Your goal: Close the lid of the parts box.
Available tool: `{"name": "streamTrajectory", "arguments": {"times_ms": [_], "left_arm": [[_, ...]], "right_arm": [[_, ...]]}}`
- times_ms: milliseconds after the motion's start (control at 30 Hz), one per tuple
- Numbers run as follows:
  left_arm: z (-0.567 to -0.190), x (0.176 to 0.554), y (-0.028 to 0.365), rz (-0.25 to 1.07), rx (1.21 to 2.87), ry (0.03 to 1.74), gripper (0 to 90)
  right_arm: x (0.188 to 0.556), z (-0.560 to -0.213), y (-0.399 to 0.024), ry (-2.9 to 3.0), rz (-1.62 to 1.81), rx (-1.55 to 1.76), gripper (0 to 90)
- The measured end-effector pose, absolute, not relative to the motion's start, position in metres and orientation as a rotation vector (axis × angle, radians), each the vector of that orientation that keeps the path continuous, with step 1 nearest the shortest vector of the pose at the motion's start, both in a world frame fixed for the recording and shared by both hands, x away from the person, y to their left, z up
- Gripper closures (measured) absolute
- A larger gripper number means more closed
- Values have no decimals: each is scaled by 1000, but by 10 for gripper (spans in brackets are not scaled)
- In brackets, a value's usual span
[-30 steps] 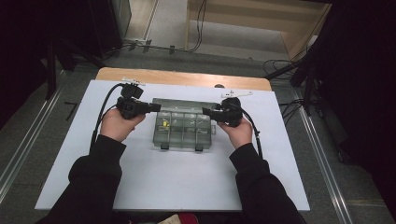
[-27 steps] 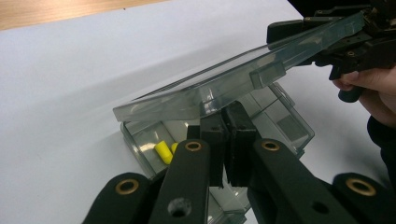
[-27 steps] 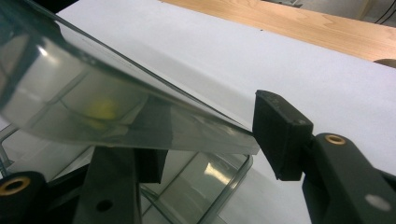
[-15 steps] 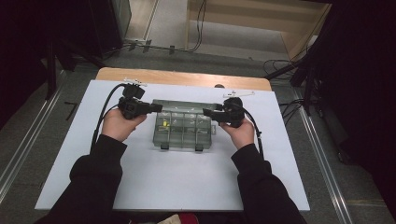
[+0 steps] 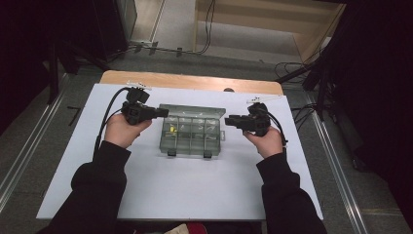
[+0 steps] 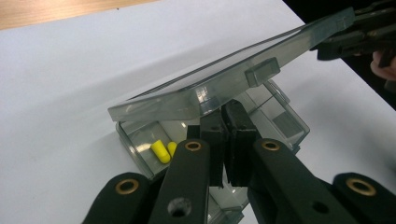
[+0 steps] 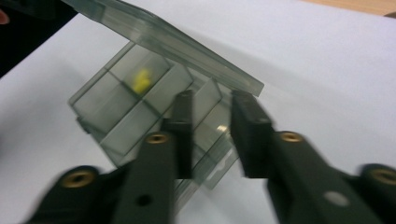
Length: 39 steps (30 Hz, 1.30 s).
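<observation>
Broad white worktop [image 5: 195, 195], with a clear grey plastic compartment box [image 5: 192, 144] lying at its centre, long side running 9 to 3 o'clock. Hinged see-through lid [image 5: 192, 111] raised part-way, leaning back toward 12 o'clock. Left claw [image 5: 163, 113] at the box's 10 o'clock corner, pinched tight, apparently nipping the end wall under the lid. Right claw [image 5: 228, 119] just off the 3 o'clock end, narrowed after just closing, nothing between the jaws, clear of the box. Two small yellow capsule-shaped pieces [image 6: 161, 151] resting in a compartment near the 9 o'clock end.

Risk of the lid dropping shut: no visible prop at its 3 o'clock end, only the hinge to keep it up. Risk of the light box skidding or tipping on the smooth sheet: one-sided grip at 9 o'clock, so any tug likely to swing the free end round and rattle the yellow pieces out of their cell. Risk of a snag on the small tab at 3 o'clock on a hasty return of the right claw.

Hard to confirm the wall actually between the left pads, masked by the jaws themselves. Hinge line out of sight behind the lid. Right gripper view smeared by motion; contents of the remaining compartments impossible to make out through the tinted plastic
</observation>
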State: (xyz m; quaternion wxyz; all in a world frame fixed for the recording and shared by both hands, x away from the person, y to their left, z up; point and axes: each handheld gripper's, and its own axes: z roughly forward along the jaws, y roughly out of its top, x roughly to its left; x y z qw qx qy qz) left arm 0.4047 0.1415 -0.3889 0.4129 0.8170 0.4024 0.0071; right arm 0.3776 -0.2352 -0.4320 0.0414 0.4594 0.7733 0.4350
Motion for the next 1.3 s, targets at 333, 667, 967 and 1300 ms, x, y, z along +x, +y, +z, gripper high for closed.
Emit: {"name": "streamTrajectory", "arguments": {"times_ms": [333,667,967,1300], "left_arm": [[-390,404,142,6,2049,1017,878],[-388,397,147,-16,2081,996,879],[-369,384,156,-47,2095,1013,899],[-389,392,151,-20,2103,1000,897]], "right_arm": [[394,-416,-238,2325,1385,1446,874],[408,-406,-219,2331,1411,1424,873],[405,-405,-217,2374,1435,1411,873],[392,-413,-218,2404,1401,1398,873]]}}
